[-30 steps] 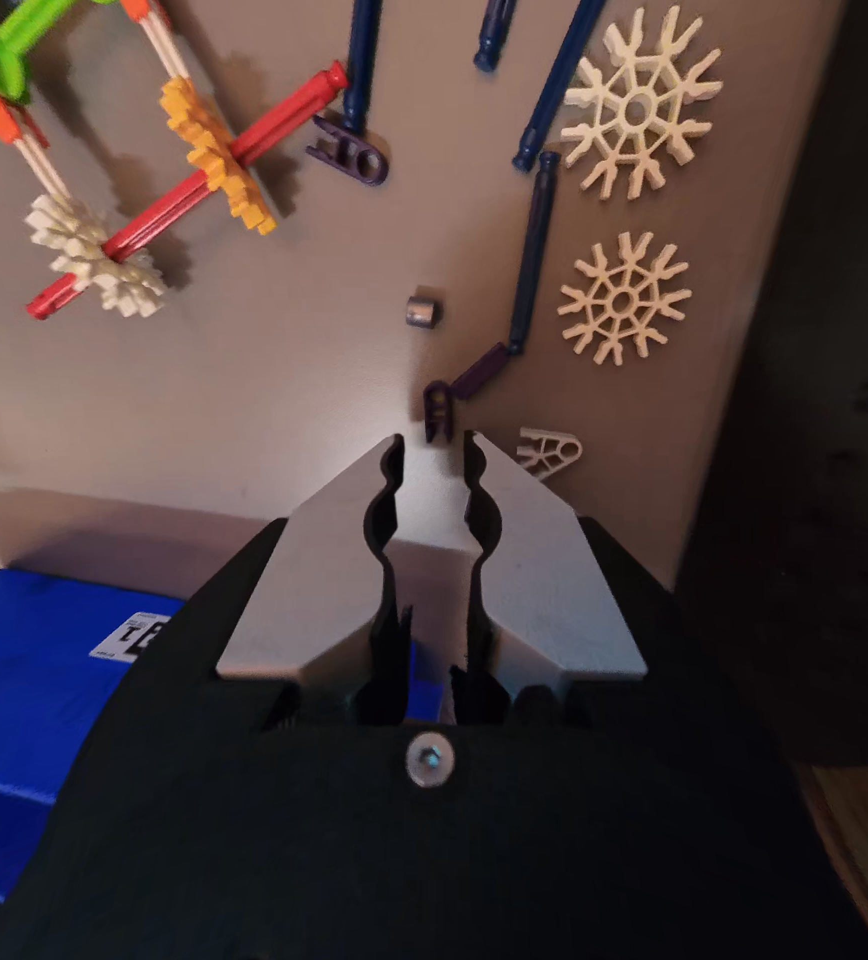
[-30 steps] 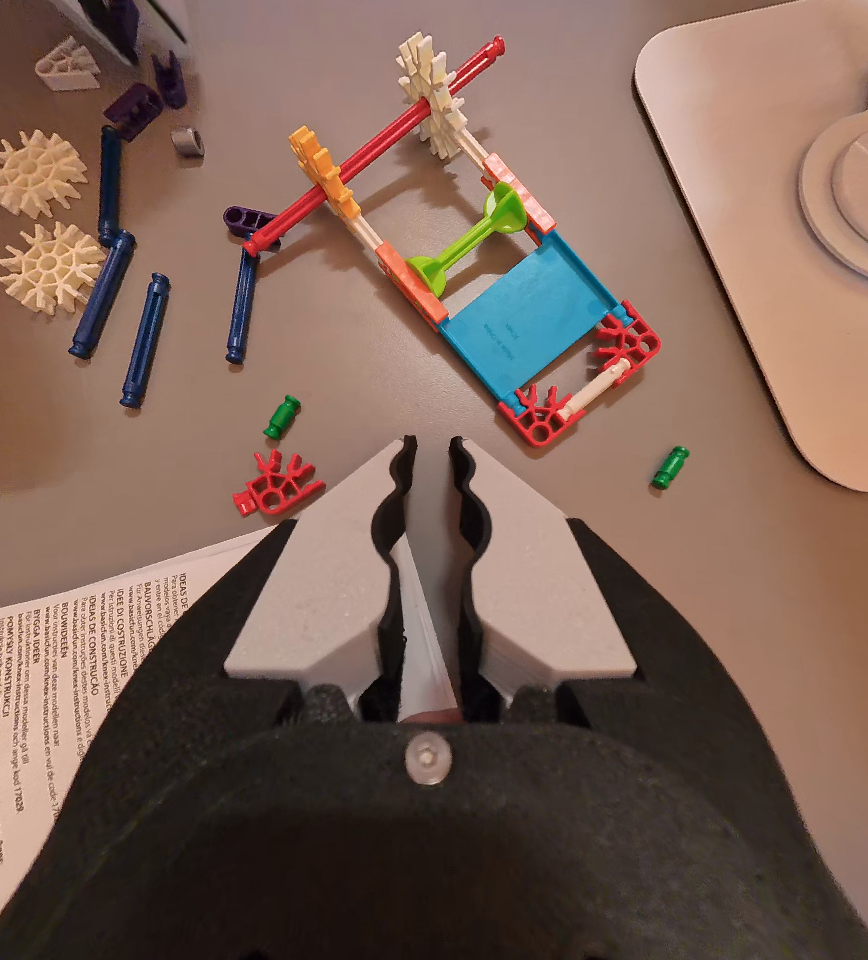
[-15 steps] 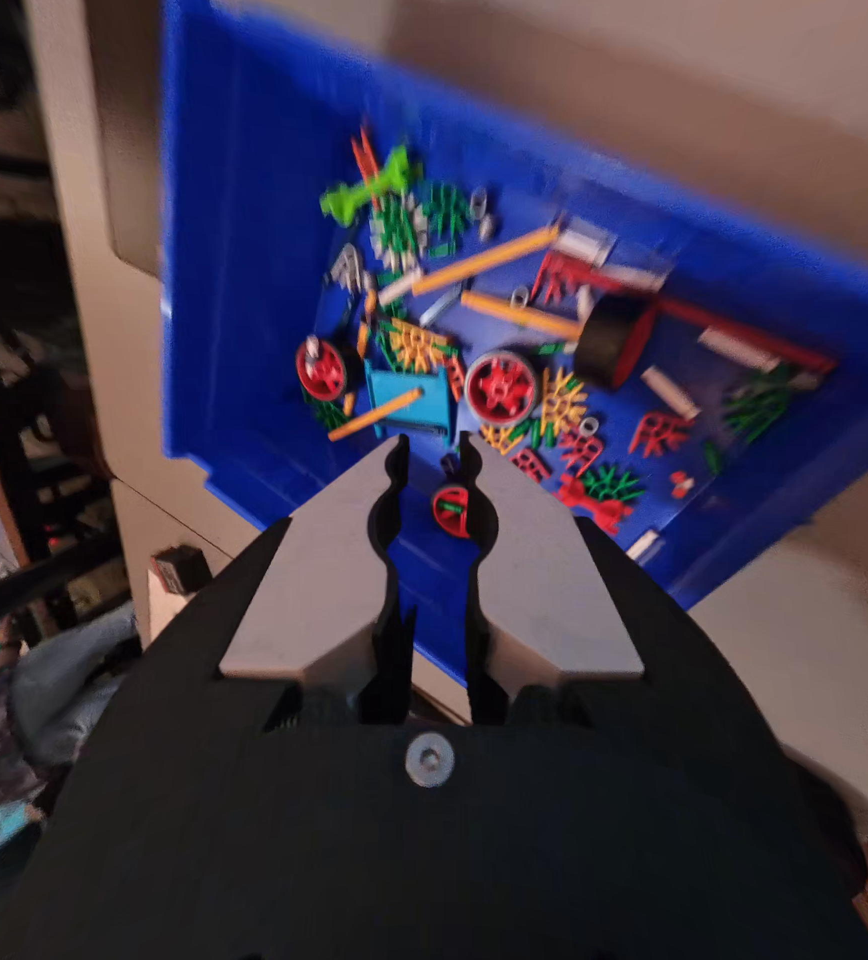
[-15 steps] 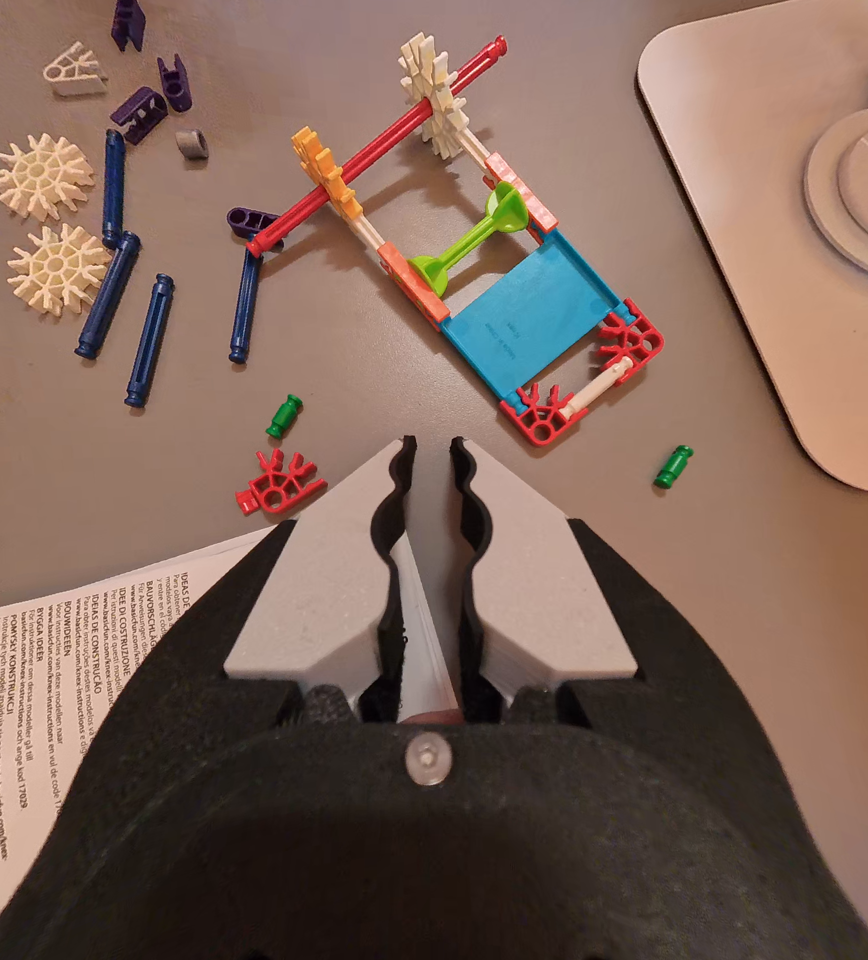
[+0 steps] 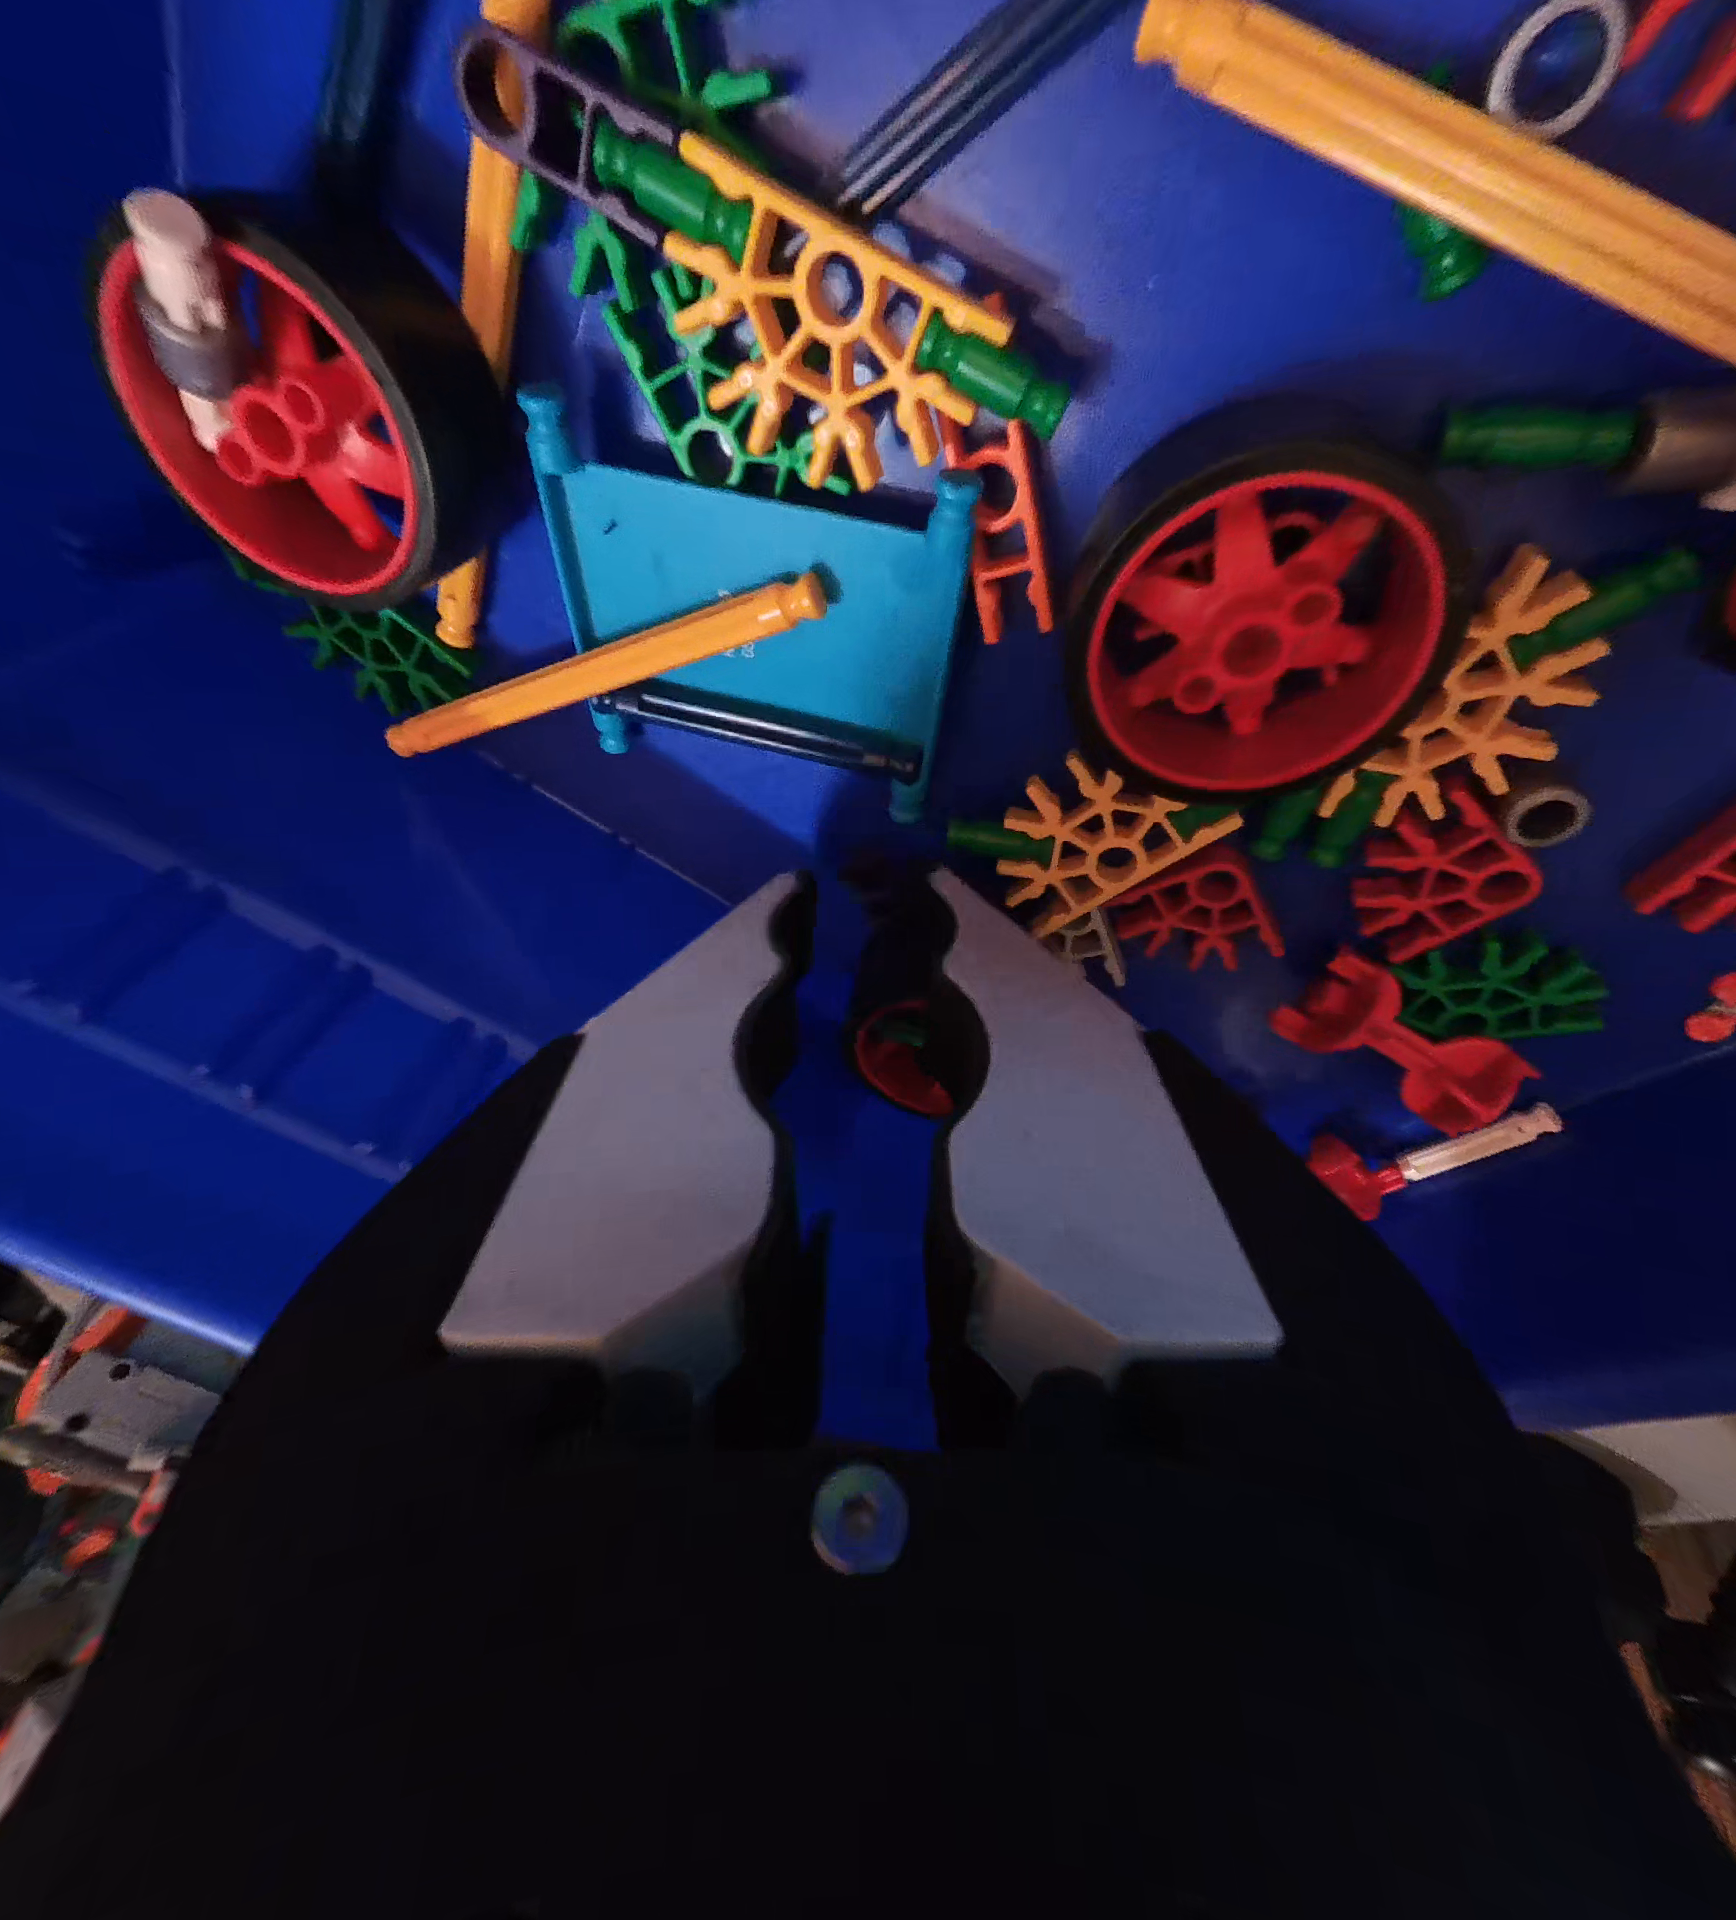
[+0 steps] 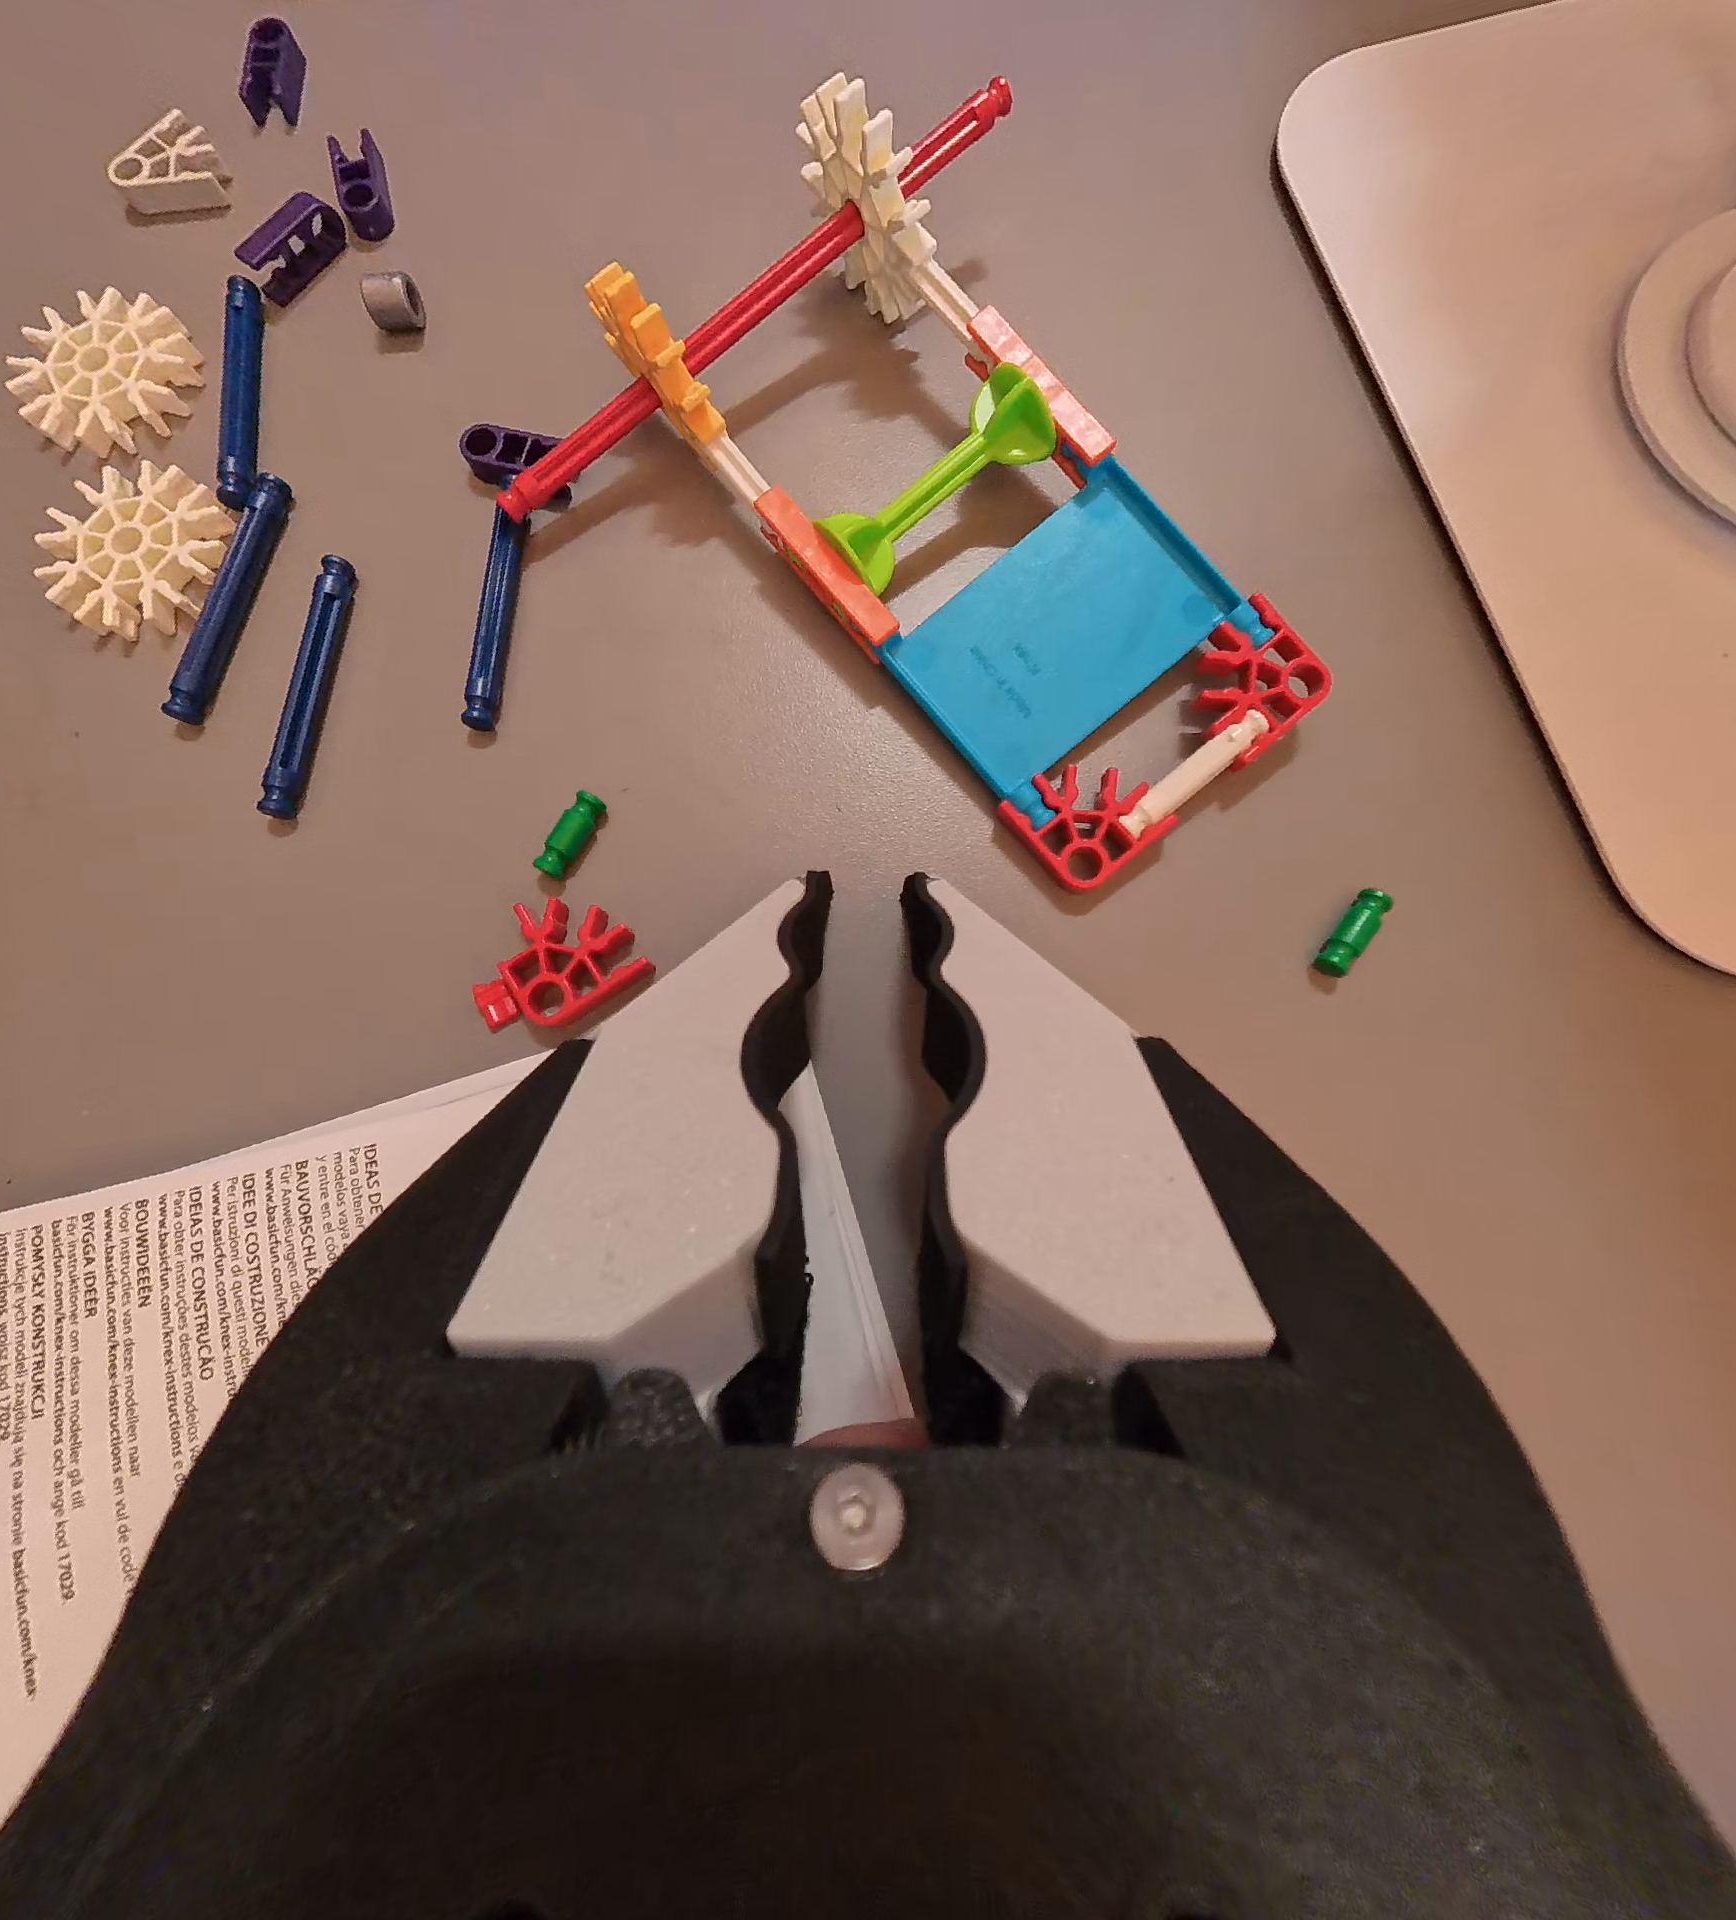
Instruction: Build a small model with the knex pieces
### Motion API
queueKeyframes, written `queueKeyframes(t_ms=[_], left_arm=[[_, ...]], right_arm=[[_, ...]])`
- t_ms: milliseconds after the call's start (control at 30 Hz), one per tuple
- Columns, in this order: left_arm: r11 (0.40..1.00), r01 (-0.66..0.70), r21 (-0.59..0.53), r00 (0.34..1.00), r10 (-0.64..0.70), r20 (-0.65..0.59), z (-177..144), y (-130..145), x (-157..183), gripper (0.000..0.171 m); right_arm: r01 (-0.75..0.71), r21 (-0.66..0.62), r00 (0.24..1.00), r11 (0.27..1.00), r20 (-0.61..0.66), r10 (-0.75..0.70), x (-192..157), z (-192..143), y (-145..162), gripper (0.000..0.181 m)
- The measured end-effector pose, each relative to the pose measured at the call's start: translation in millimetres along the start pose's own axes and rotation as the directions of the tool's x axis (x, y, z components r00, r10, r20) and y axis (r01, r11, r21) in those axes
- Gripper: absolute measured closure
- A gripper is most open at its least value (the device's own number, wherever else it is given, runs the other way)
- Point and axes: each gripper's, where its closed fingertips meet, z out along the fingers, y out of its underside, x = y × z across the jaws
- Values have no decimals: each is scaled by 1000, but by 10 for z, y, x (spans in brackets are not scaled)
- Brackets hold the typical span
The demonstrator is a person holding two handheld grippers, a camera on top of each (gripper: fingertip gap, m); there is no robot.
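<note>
- Blue plastic bin (image 5: 220, 935) fills the left wrist view, with the left tongs (image 5: 869, 894) hanging over its loose construction-toy pieces; their jaws stand a little apart and grasp nothing.
- Between those jaws, lower down, a small red round piece (image 5: 900, 1055) shows; it looks to lie in the bin rather than in the grip, though the blur makes that hard to tell.
- Just beyond the tips lies a teal flat plastic panel (image 5: 770, 592) with a short orange rod (image 5: 604, 665) slanting across it.
- Two red-spoked wheels with black tyres flank the panel: one to the left (image 5: 272, 416), one to the right (image 5: 1259, 634); a long orange rod (image 5: 1466, 177) crosses the upper right corner.
- Right tongs (image 6: 864, 888) hover above the grey tabletop (image 6: 843, 727), jaws narrowly parted and empty.
- Nearest them, a red plastic connector (image 6: 557, 966) lies just to the left and a small green peg (image 6: 568, 821) a little beyond it.
- Farther ahead sits a part-built toy frame with a blue panel (image 6: 1051, 634), and a second green peg (image 6: 1352, 932) lies off to the right.
- White printed booklet (image 6: 64, 1403) lies under the tongs' left side.
</note>
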Motion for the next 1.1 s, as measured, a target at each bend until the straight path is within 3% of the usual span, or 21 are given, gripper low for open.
queueKeyframes(t_ms=[233,533,700,867,1033,1100], left_arm=[[1000,-14,10,1000,14,19,-56,-4,-29,163],[965,-26,261,996,3,87,-845,-258,92,164],[912,-137,386,989,102,109,-1415,-587,529,164],[865,-301,401,952,245,184,-1850,-920,1076,165],[819,-463,339,884,401,240,-1972,-1260,1586,164],[798,-507,326,862,463,207,-1909,-1408,1813,164]], right_arm=[[2,-1,1000,1000,1,-2,-5,0,1,168],[5,-4,1000,1000,0,-5,-10,1,0,169],[8,-5,1000,1000,-3,-8,-10,1,0,169],[12,-8,1000,1000,-5,-12,-14,0,0,169],[27,-16,1000,1000,-6,-27,-31,-2,1,168],[31,-17,999,999,-6,-31,-38,-1,1,168]])
